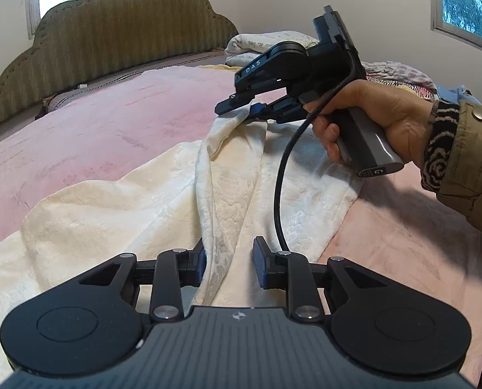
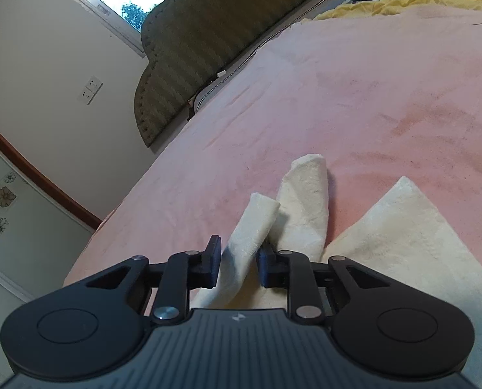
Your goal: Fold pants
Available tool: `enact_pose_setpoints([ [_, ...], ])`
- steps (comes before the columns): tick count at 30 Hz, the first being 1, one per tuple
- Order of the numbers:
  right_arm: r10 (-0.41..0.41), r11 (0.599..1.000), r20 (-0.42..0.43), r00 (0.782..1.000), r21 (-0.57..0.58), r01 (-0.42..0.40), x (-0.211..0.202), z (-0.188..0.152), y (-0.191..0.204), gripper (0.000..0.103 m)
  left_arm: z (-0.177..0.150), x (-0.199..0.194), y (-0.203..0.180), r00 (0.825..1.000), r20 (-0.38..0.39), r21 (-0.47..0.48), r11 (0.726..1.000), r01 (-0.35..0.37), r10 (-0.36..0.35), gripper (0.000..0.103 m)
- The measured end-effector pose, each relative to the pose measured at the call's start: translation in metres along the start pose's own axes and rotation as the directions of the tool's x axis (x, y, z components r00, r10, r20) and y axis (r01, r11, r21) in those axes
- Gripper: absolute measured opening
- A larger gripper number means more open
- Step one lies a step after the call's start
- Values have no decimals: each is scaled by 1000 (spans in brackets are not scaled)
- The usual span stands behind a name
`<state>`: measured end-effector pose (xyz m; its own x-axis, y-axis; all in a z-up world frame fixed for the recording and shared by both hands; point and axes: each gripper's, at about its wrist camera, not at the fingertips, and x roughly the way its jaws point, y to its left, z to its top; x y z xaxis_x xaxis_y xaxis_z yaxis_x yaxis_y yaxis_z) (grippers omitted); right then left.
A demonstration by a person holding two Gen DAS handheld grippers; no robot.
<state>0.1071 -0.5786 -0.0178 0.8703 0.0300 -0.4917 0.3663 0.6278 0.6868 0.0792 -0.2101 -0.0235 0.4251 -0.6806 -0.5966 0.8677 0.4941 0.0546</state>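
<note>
Cream-white textured pants (image 1: 143, 201) lay spread across a pink blanket (image 1: 95, 123) on a bed, with both handheld grippers gripping them and the fold, by the look of it, only just under way.

The left gripper (image 1: 229, 267) had its 2 fingers set on either side of a raised ridge of the fabric. The cloth filled the gap between the pads, so the fingers appeared clamped on the pants, though a sliver of space showed near the right pad.

The right gripper (image 1: 257, 108), held in the person's right hand (image 1: 370, 123), was lifted above the bed with a bunched edge of the pants pinched in its fingers. From its own camera the right gripper (image 2: 239, 267) showed cloth pressed between the 2 pads, with 2 rolled ends of fabric poking out beyond them.

The garment hung taut between the 2 grips while the rest sagged in loose creases on the blanket. A flat corner of it (image 2: 403, 227) rested on the bed to the right. No finished, squared fold could be seen, so most of the folding seemed left to do. A padded olive headboard (image 1: 111, 32) and pillows (image 1: 266, 45) stood behind.
</note>
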Motion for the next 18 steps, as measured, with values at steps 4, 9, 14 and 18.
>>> enact_pose_setpoints([
  [4, 54, 998, 47, 997, -40, -52, -11, 0, 9, 9, 6, -2, 8, 997, -1, -57, 996, -74, 74, 8],
  [9, 298, 955, 242, 923, -71, -289, -62, 7, 27, 9, 16, -33, 4, 965, 166, -80, 978, -191, 202, 3],
  [14, 223, 975, 345, 912, -66, -214, -121, -17, 4, 9, 9, -38, -29, 975, 174, 139, 977, -162, 137, 5],
  [18, -39, 999, 269, 962, 44, 29, -133, -52, -41, 9, -12, -21, -48, 990, 95, 220, 967, -126, 107, 5],
])
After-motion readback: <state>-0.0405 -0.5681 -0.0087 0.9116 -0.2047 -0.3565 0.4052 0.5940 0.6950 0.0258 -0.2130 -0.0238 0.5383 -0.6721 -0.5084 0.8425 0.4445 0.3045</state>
